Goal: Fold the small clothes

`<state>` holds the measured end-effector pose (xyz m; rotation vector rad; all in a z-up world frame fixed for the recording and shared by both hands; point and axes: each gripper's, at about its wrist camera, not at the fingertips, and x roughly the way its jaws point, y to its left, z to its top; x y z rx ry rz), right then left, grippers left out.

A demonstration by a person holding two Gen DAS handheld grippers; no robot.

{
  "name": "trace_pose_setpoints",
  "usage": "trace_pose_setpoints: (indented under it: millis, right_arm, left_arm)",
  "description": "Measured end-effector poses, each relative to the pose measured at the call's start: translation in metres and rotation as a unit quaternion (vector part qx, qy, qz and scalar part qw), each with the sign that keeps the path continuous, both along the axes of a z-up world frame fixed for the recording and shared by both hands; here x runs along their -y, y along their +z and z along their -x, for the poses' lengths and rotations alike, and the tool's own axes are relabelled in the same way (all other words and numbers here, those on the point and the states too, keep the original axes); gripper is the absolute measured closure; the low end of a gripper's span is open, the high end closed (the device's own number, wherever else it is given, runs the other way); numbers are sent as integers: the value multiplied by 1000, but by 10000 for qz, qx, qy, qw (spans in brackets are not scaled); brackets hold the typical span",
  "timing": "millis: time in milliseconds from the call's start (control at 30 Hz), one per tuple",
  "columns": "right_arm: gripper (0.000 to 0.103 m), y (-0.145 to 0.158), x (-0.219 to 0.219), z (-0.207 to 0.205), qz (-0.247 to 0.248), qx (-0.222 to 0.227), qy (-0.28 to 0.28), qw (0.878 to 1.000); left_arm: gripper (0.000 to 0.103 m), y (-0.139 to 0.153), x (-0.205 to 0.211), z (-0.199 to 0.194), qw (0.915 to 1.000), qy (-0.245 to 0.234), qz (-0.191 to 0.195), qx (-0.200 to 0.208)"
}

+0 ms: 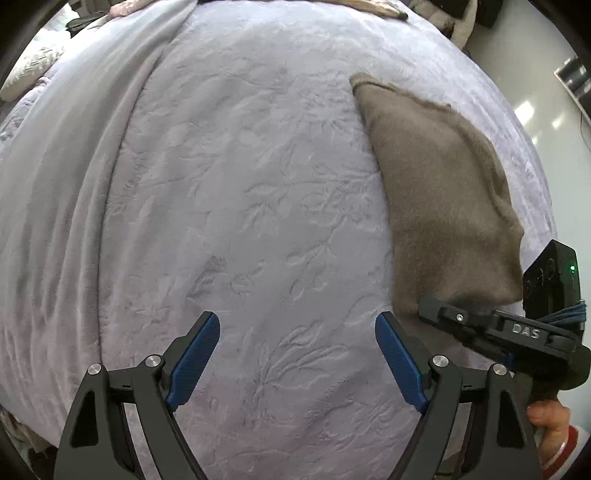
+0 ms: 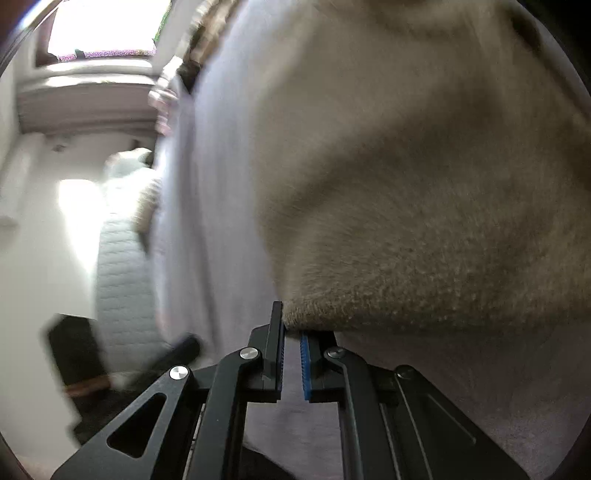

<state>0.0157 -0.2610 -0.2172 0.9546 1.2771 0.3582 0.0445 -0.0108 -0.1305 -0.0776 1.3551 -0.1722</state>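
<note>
A small brown knitted garment (image 1: 443, 192) lies on the lavender bed blanket (image 1: 240, 184), at the right in the left wrist view. My left gripper (image 1: 295, 343) is open and empty, hovering over bare blanket to the left of the garment's near corner. My right gripper (image 1: 436, 310) reaches in from the right and holds the garment's near edge. In the right wrist view my right gripper (image 2: 291, 332) has its jaws nearly closed on the lower edge of the brown garment (image 2: 424, 203), which fills the view above the fingers.
The blanket has a long fold (image 1: 74, 184) down its left side. Other clothes and pillows (image 1: 33, 70) lie at the far edge of the bed. The floor (image 1: 535, 110) is beyond the bed's right side. A white quilted object (image 2: 122, 277) and a window (image 2: 107, 29) show at left.
</note>
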Motion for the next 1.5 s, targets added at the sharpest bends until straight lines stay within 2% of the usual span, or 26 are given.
trace_pose_setpoints:
  millis: [67, 100, 167, 233, 333, 500, 533, 567, 600, 633, 667, 800, 833, 867, 933, 967, 1000, 1067, 1133, 1167, 1200, 1233, 1300, 1367, 1433, 1500]
  right_arm:
    - [86, 3, 2, 8, 9, -164, -43, 9999]
    - [69, 10, 4, 12, 239, -175, 63, 9995]
    - [55, 34, 14, 22, 791, 83, 253, 9965]
    - [55, 56, 27, 29, 1208, 353, 206, 9918]
    - [55, 85, 65, 36, 2301, 556, -185, 9714]
    - [56, 74, 80, 9, 2393, 469, -132, 9697]
    - [61, 74, 72, -3, 2571, 538, 88, 9648]
    - [87, 74, 72, -7, 2860, 576, 280, 9561]
    - [102, 74, 70, -11, 3182, 579, 396, 9454]
    - [102, 69, 72, -15, 3509, 540, 462, 9337]
    - [103, 62, 79, -19, 3646, 400, 463, 9291]
    - [103, 37, 128, -10, 3412, -426, -180, 9389]
    - [103, 41, 143, -2, 2924, -328, -459, 9546]
    - [101, 49, 152, 4, 2595, -172, -661, 9633]
    - [95, 64, 162, 6, 2312, 65, -772, 9698]
    - [81, 68, 163, 1, 2153, 154, -765, 9734]
    - [56, 70, 164, -4, 1973, 229, -766, 9771]
    - [34, 70, 166, -21, 1518, 417, -809, 9842]
    - [35, 58, 160, -46, 1090, 495, -693, 9904]
    - [45, 49, 149, -60, 971, 449, -600, 9924]
    - [76, 41, 145, -70, 913, 320, -496, 9941]
    - [94, 33, 139, -81, 943, 94, -356, 9949]
    - [94, 44, 137, -86, 1322, 267, -170, 9907]
    - [95, 62, 128, -91, 2119, 564, 122, 9756]
    - [95, 55, 128, -99, 2480, 488, 345, 9669]
    - [95, 34, 131, -104, 2553, 275, 483, 9653]
  left_arm:
    - [17, -1, 10, -4, 9998, -163, 76, 48]
    - [17, -1, 15, -6, 9997, -216, 108, 59]
    - [17, -3, 28, -12, 9992, -328, 203, 76]
    - [17, -4, 43, -20, 9986, -422, 284, 128]
    - [17, -6, 60, -33, 9983, -440, 351, 176]
    - [17, -9, 79, -52, 9987, -377, 320, 143]
    - [17, -8, 84, -54, 9986, -401, 289, 185]
    - [16, -9, 88, -55, 9985, -447, 248, 210]
    - [15, -14, 94, -57, 9983, -532, 159, 190]
    - [15, -20, 97, -57, 9982, -578, 69, 136]
    - [15, -29, 102, -58, 9980, -621, -71, 24]
    - [15, -39, 107, -55, 9977, -669, -51, -61]
    - [15, -39, 108, -55, 9977, -678, -50, -46]
    - [15, -40, 108, -56, 9977, -680, -58, -46]
    - [15, -44, 109, -59, 9978, -648, -53, -126]
    - [15, -46, 109, -60, 9979, -629, -50, -172]
    - [15, -47, 111, -61, 9979, -616, -63, -211]
    - [15, -47, 113, -62, 9977, -638, -115, -208]
    - [15, -46, 115, -61, 9974, -676, -184, -180]
    - [15, -45, 115, -60, 9974, -673, -201, -190]
    - [15, -44, 116, -60, 9974, -665, -204, -196]
    - [15, -44, 119, -60, 9975, -655, -207, -189]
    - [15, -43, 120, -59, 9974, -669, -203, -150]
    - [15, -47, 124, -58, 9972, -707, -209, -145]
    - [15, -53, 130, -58, 9967, -750, -240, -218]
    - [15, -56, 134, -57, 9961, -781, -282, -289]
